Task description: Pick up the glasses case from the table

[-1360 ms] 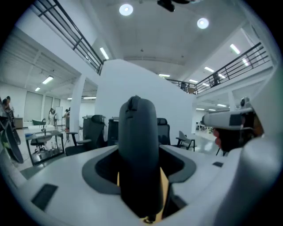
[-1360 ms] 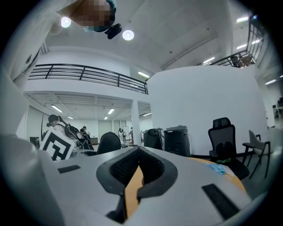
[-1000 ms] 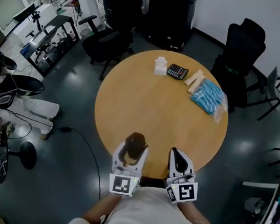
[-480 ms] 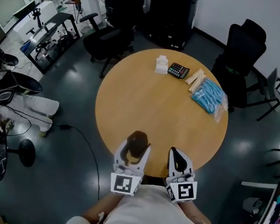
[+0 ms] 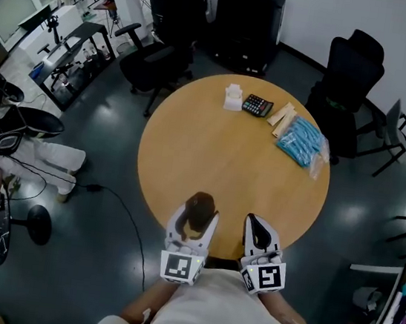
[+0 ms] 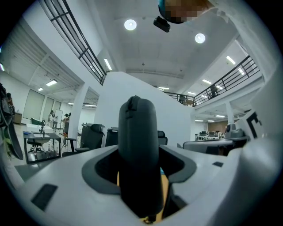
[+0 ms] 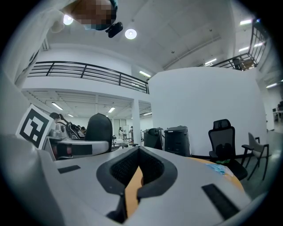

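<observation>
The dark glasses case (image 5: 198, 209) stands upright between the jaws of my left gripper (image 5: 195, 218), over the near edge of the round wooden table (image 5: 233, 162). The left gripper view has the case (image 6: 138, 150) filling the middle, and the left gripper (image 6: 139, 172) is shut on it with a jaw pressed against each side. To the right, my right gripper (image 5: 259, 233) hangs over the same edge. In the right gripper view the right gripper (image 7: 135, 178) has its jaws together with only a thin slit between them and nothing held.
At the table's far side lie a white object (image 5: 233, 94), a calculator (image 5: 257, 104), a beige strip (image 5: 281, 114) and a blue packet (image 5: 301, 139). Black office chairs (image 5: 354, 74) stand around the table. A cable runs across the floor at the left.
</observation>
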A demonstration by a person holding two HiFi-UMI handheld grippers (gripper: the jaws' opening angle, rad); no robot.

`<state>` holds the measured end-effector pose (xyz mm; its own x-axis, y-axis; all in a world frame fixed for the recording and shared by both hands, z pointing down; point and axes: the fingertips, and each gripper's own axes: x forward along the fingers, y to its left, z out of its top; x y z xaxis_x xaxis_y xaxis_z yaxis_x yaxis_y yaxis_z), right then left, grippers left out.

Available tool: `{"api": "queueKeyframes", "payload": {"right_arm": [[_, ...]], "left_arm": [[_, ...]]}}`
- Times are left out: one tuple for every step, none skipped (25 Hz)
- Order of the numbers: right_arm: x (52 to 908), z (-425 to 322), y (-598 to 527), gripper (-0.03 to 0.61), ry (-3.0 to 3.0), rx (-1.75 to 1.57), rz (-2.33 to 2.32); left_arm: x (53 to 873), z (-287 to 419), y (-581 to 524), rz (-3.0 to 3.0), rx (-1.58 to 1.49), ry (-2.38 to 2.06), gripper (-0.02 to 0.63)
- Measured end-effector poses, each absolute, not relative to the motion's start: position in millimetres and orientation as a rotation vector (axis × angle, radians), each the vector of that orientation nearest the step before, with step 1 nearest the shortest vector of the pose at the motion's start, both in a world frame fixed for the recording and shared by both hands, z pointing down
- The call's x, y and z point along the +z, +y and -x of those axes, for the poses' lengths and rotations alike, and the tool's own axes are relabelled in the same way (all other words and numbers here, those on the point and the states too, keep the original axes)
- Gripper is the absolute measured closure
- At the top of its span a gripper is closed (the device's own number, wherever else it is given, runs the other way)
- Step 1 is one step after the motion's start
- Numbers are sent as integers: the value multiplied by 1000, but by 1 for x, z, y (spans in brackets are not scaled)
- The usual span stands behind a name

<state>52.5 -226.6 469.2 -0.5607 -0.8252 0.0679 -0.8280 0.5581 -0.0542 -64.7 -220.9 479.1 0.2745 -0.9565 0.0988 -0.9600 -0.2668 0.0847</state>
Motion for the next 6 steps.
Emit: {"api": "queueKeyframes", "payload": {"right_arm": [[470, -53, -226, 563, -2743, 128, -1452], [471, -53, -226, 563, -2744, 133, -1450], [471, -53, -226, 563, -2744, 138, -1448], [472, -53, -226, 563, -2745, 141, -1447], [471, -53, -226, 563, -2746, 143, -1446], [471, -53, -226, 563, -2747, 145, -1446]], "left_arm": [[476, 63, -222, -2402, 35, -1811, 347], [474, 61, -223, -2407, 28, -1806, 347], [473, 61, -223, -2421, 29, -1803, 347], [474, 60, -223, -2442, 37, -1803, 347], [476, 60, -224, -2466, 48, -1803, 347], [478, 60, -224, -2490, 59, -1804, 347]]}}
